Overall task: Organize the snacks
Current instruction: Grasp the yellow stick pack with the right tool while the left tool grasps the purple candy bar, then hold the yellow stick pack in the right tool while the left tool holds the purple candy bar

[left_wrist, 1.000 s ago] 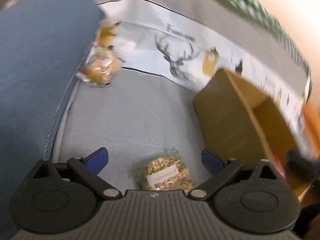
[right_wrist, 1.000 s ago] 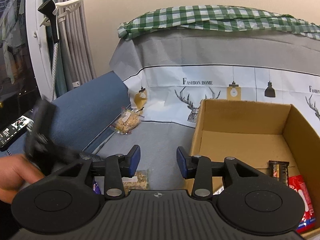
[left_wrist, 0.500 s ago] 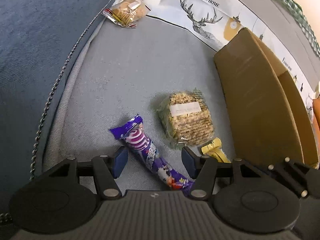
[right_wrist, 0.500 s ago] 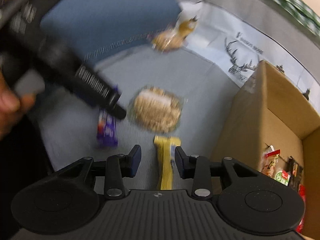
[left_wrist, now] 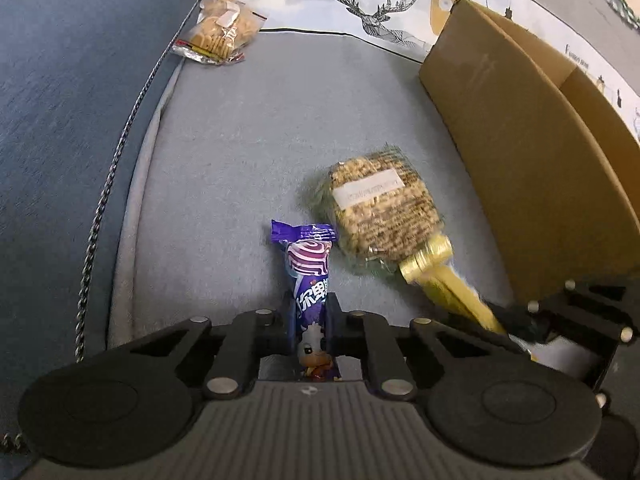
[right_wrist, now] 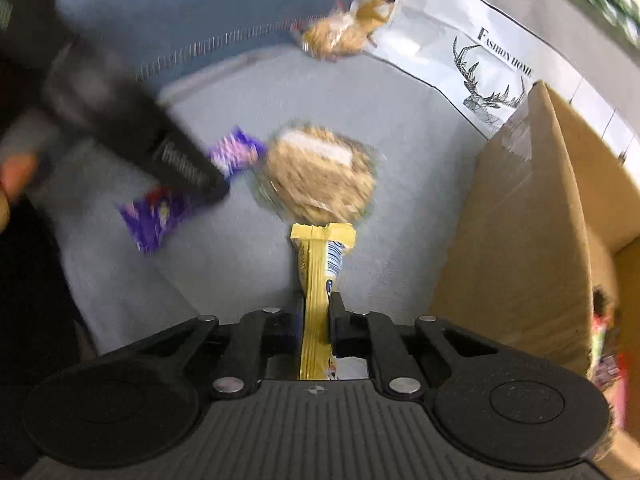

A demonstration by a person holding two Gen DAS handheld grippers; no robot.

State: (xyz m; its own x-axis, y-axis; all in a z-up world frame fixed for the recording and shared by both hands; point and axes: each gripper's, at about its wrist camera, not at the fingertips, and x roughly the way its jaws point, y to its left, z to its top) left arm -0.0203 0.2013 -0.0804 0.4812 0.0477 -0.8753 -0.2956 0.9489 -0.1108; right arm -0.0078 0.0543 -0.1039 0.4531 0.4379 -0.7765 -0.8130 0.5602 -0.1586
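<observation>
My left gripper (left_wrist: 309, 314) is shut on a purple candy wrapper (left_wrist: 310, 276) that lies on the grey sofa seat. My right gripper (right_wrist: 318, 306) is shut on a yellow snack bar (right_wrist: 320, 272); the bar also shows in the left wrist view (left_wrist: 444, 284). A clear pack of grain cake (left_wrist: 384, 212) lies just beyond both, touching the bar's end. The purple wrapper (right_wrist: 160, 216) and the left gripper (right_wrist: 152, 136) show blurred in the right wrist view. An open cardboard box (left_wrist: 520, 128) stands to the right.
A bag of crackers (left_wrist: 220, 34) lies at the far left by the printed back cushion (left_wrist: 360, 0). The blue armrest (left_wrist: 60, 120) runs along the left. Snacks lie inside the box (right_wrist: 604, 344) at the right edge.
Both grippers have come down and shut, the left on the purple wrapper and the right on the yellow bar. Half a second ago both were open above them.
</observation>
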